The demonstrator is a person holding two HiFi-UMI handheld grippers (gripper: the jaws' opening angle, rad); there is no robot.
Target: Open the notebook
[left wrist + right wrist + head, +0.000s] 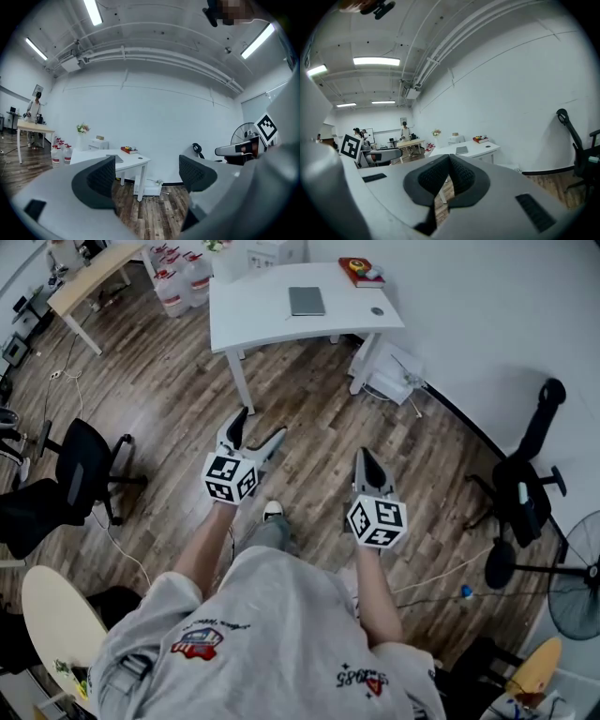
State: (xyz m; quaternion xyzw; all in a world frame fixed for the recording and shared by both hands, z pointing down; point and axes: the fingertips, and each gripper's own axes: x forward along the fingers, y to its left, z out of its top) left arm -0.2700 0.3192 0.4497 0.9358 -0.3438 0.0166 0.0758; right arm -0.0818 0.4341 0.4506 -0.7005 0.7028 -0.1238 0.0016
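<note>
The closed grey notebook (307,301) lies flat on the white table (253,320) across the room, far ahead of both grippers. It also shows small in the left gripper view (115,159) and in the right gripper view (461,150). My left gripper (260,425) is held out level over the wooden floor; its jaws (147,176) are opening and nothing is between them. To its right, my right gripper (364,457) points at the table with its pads (449,173) pressed together and empty. Each gripper shows in the other's view: the right gripper (234,150) and the left gripper (382,156).
A red book stack (361,271) sits at the table's far right corner. White boxes (389,376) stand under that end. Black office chairs (80,474) (525,484), a fan (577,568), water bottles (178,277) and a wooden desk (89,277) ring the floor. People stand far off (404,129).
</note>
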